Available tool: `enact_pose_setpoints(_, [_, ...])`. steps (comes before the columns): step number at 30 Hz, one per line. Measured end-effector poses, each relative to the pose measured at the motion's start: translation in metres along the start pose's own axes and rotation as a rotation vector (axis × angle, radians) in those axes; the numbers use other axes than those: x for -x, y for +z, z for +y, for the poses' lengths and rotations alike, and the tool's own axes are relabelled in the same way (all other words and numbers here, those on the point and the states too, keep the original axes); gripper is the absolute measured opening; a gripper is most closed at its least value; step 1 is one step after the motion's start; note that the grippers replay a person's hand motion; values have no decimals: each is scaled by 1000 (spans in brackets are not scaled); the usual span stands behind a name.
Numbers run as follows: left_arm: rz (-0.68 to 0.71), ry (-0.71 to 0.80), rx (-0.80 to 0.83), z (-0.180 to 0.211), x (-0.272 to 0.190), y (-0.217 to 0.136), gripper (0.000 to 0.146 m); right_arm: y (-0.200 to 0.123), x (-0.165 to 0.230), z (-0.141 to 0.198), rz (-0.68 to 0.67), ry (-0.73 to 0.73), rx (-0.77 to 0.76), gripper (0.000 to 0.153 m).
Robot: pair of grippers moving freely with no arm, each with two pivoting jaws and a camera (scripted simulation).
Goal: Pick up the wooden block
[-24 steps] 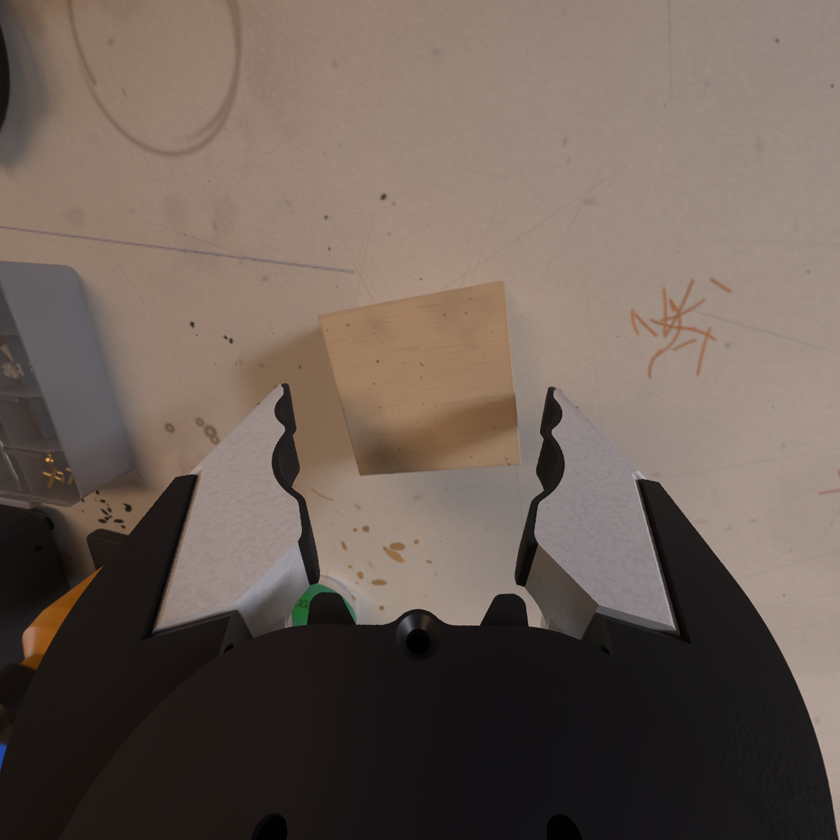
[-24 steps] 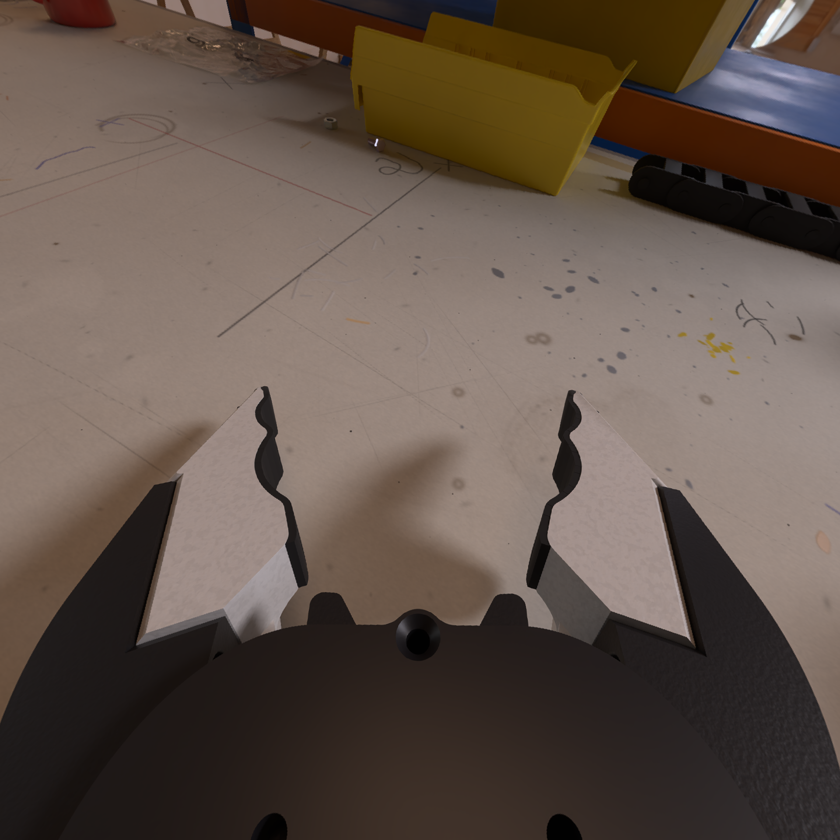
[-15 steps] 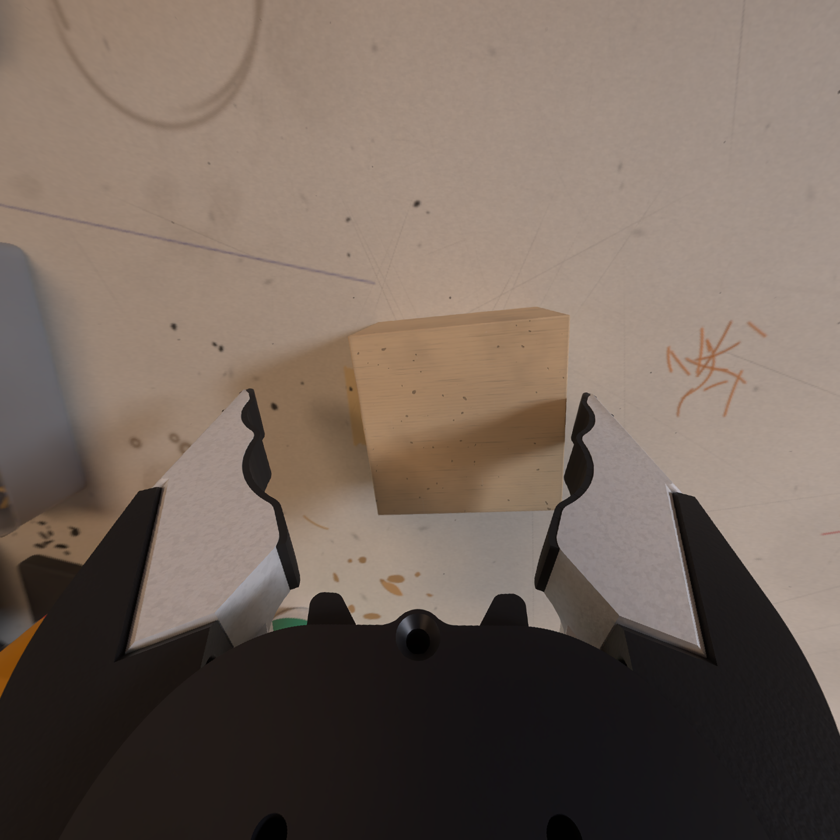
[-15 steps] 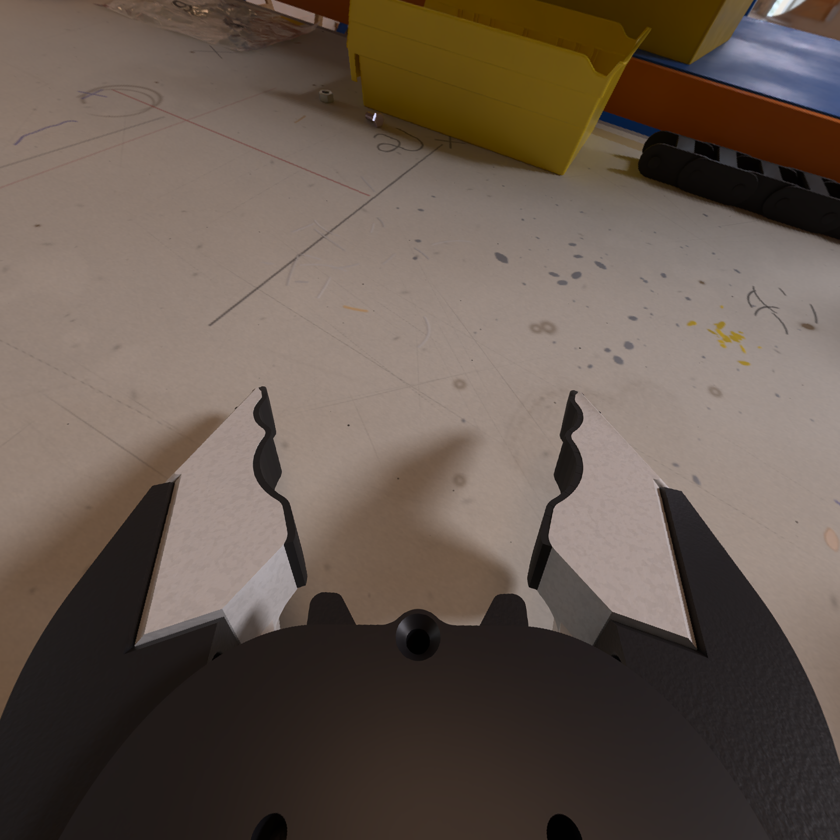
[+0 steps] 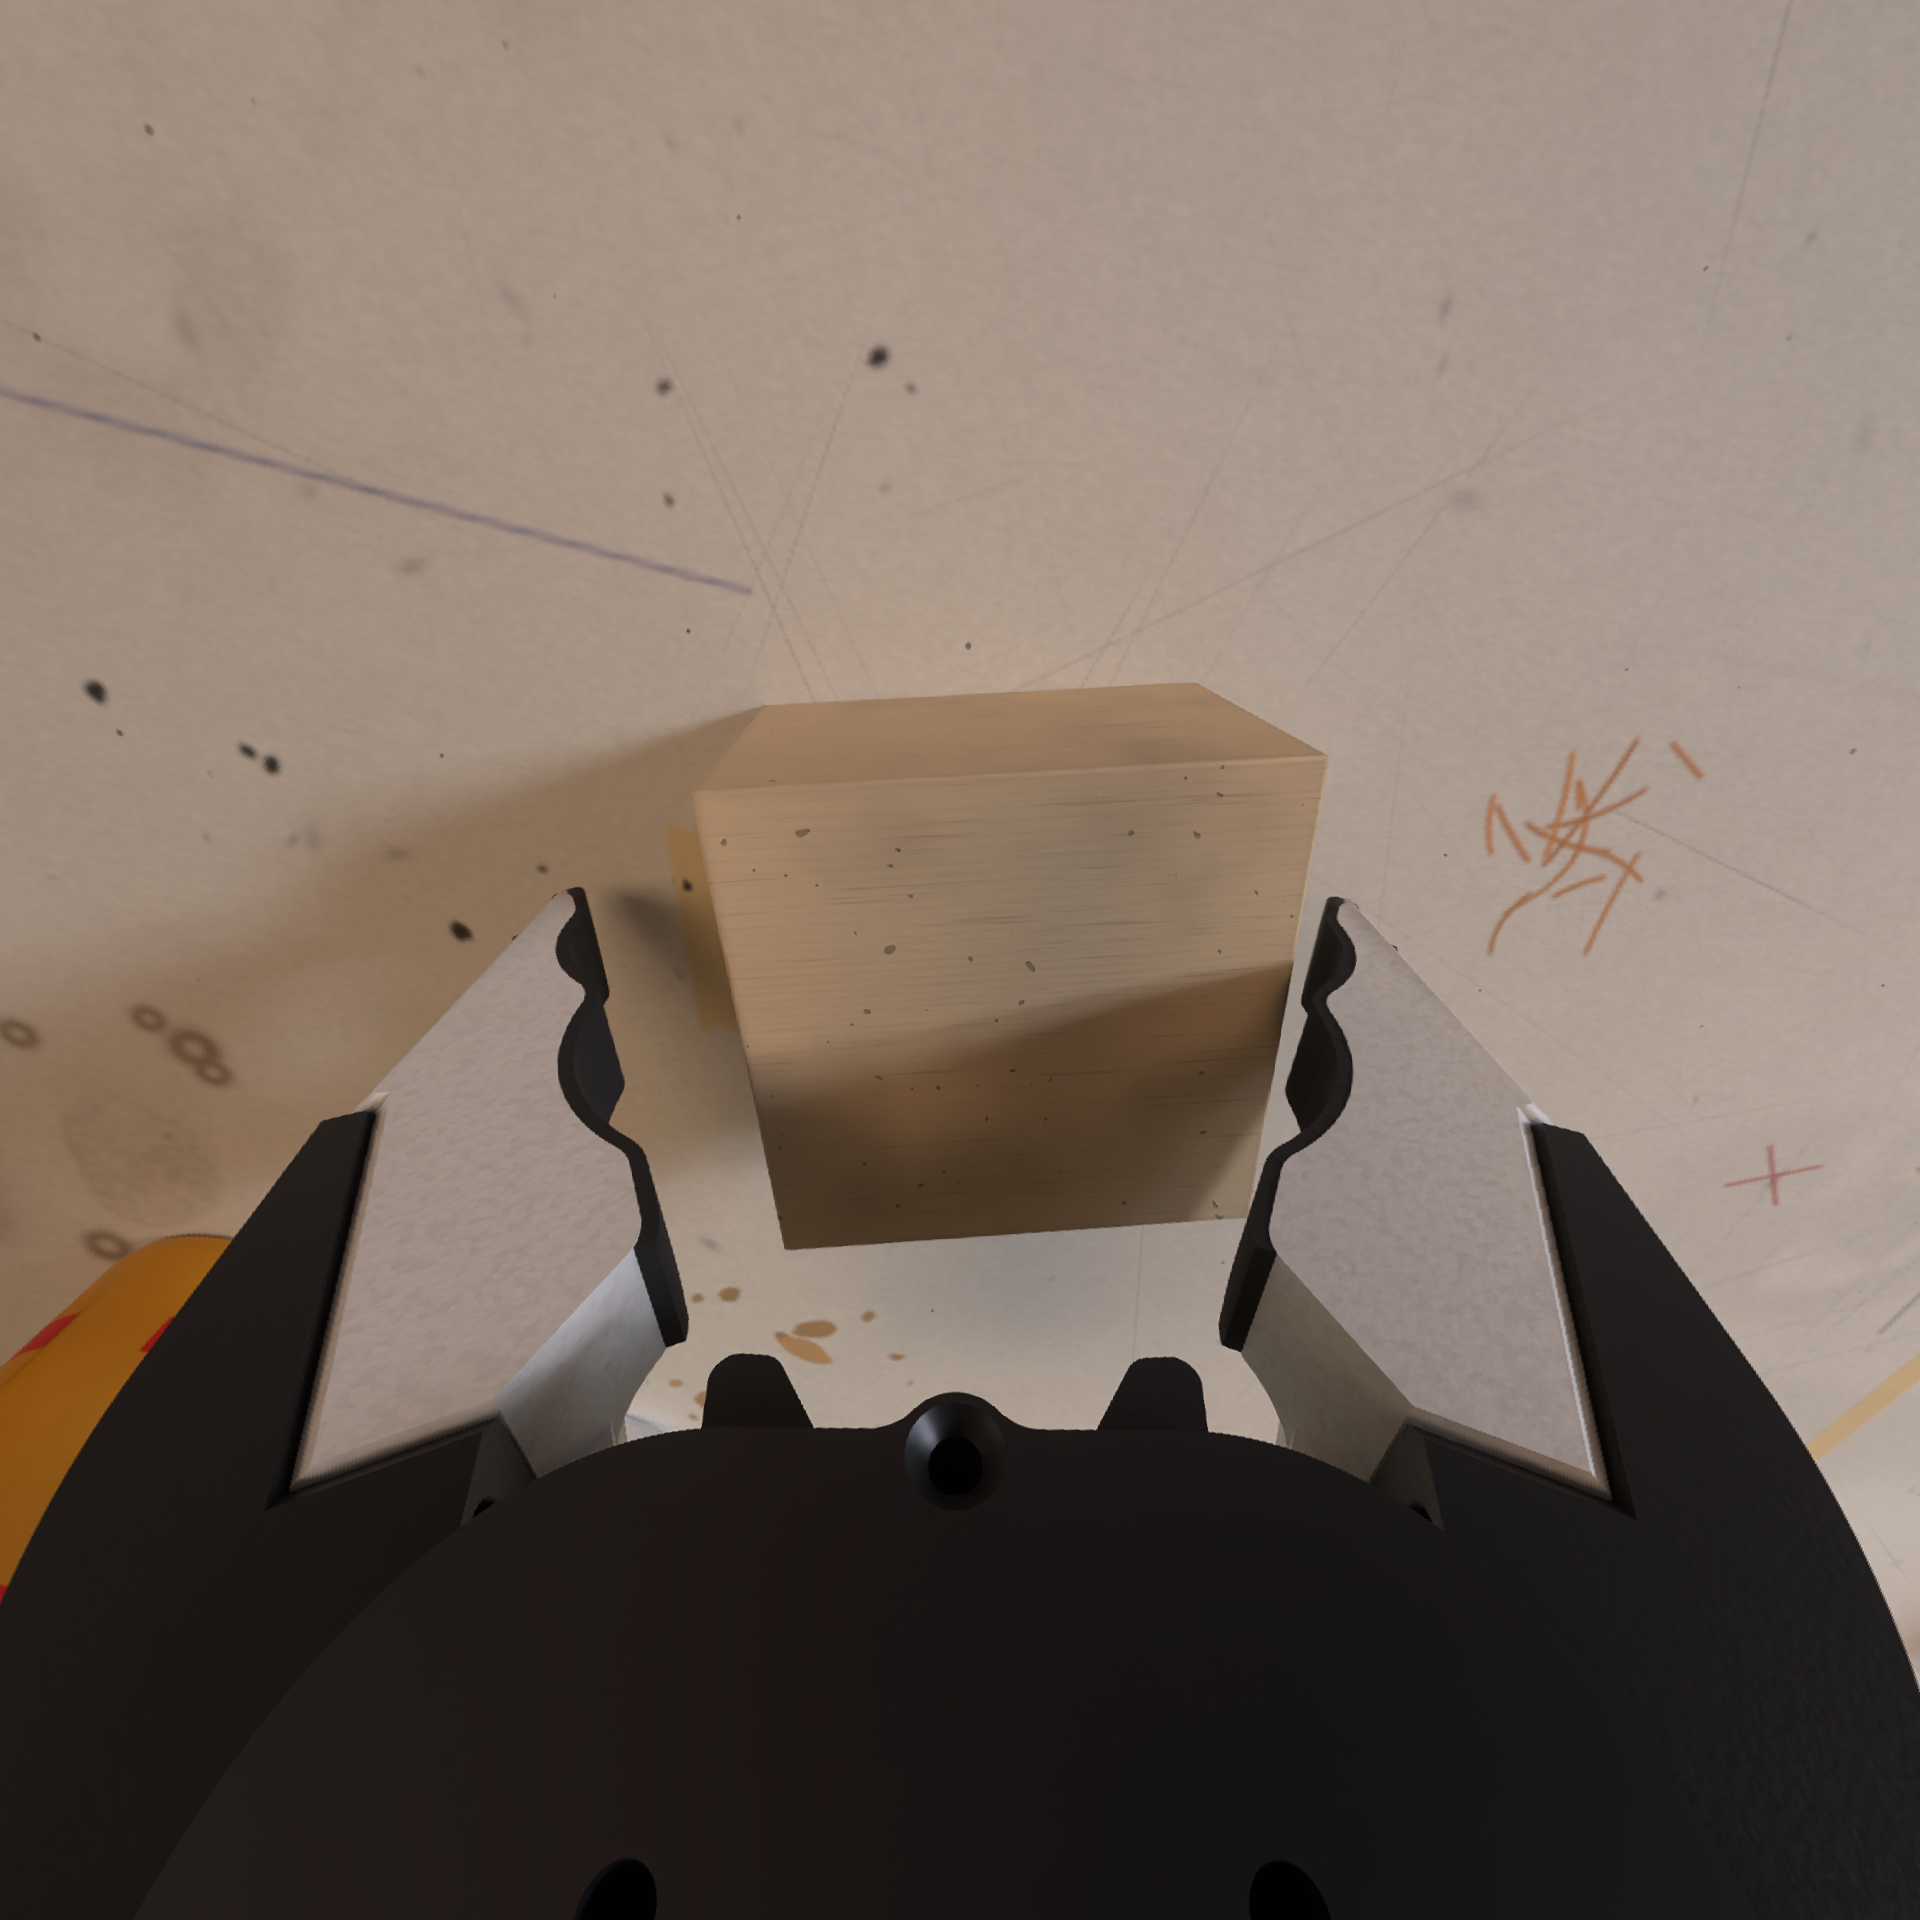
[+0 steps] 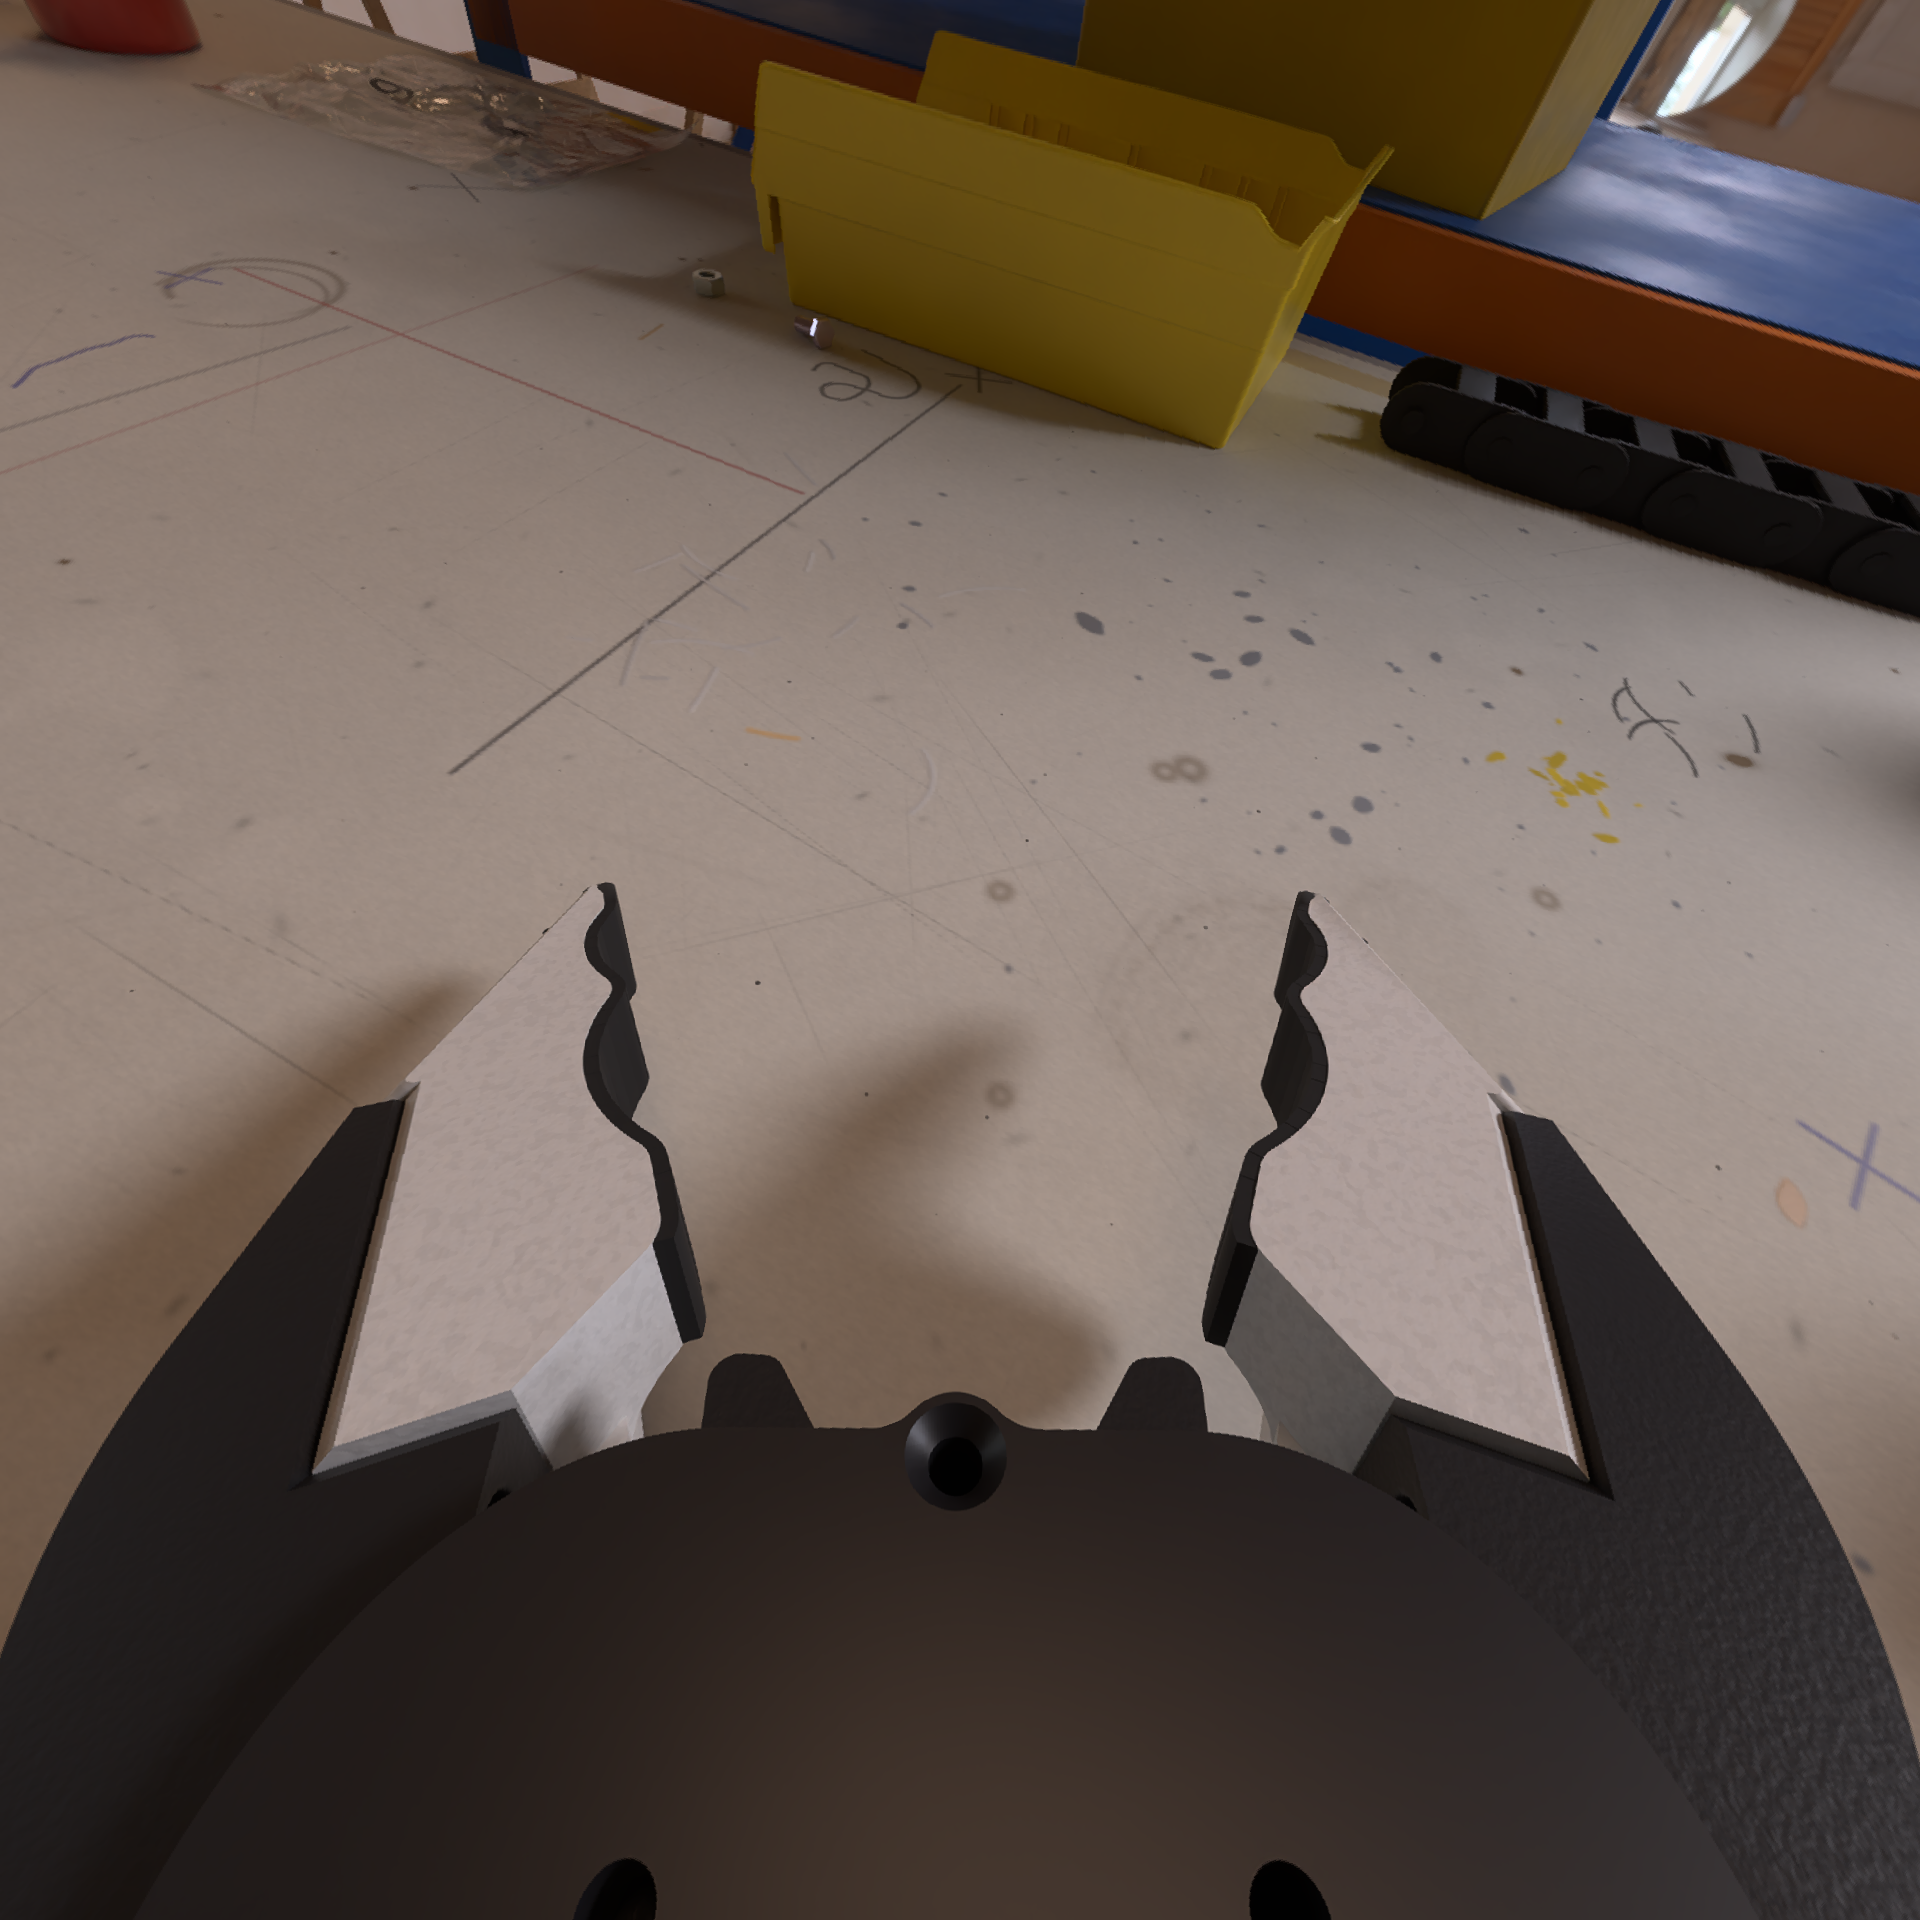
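The wooden block [image 5: 997, 977] is a pale speckled cube standing on the beige worktop in the left wrist view. My left gripper [image 5: 956, 909] is open and straddles the block's near part. The right finger [image 5: 1403, 1122] is at or very near the block's right side; the left finger [image 5: 499, 1122] stands apart with a gap. My right gripper [image 6: 956, 894] is open and empty above bare tabletop. The block does not show in the right wrist view.
An orange object [image 5: 94, 1351] shows at the lower left of the left wrist view. In the right wrist view a yellow bin [image 6: 1049, 239] stands at the back, a black cable chain [image 6: 1662, 478] at the right, a plastic bag [image 6: 447, 104] at the far left.
My left gripper has moved forward and lower, so the block now lies between its open fingers and looks larger. The right gripper has shifted only slightly and stays open.
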State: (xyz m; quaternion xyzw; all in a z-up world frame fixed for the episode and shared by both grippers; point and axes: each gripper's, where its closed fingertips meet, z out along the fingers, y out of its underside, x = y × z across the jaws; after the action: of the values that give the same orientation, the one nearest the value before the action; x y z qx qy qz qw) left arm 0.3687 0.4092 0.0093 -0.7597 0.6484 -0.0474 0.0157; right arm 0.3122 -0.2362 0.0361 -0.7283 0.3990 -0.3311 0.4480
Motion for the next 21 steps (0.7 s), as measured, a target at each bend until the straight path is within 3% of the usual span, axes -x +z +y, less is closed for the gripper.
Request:
enact_pose_setpoints(13, [-11, -72, 78, 13, -9, -11, 95, -3, -8, 0, 20, 10, -6, 123])
enact_pose_setpoints(21, [87, -177, 35, 19, -53, -54, 95, -15, -13, -13, 25, 24, -53, 122])
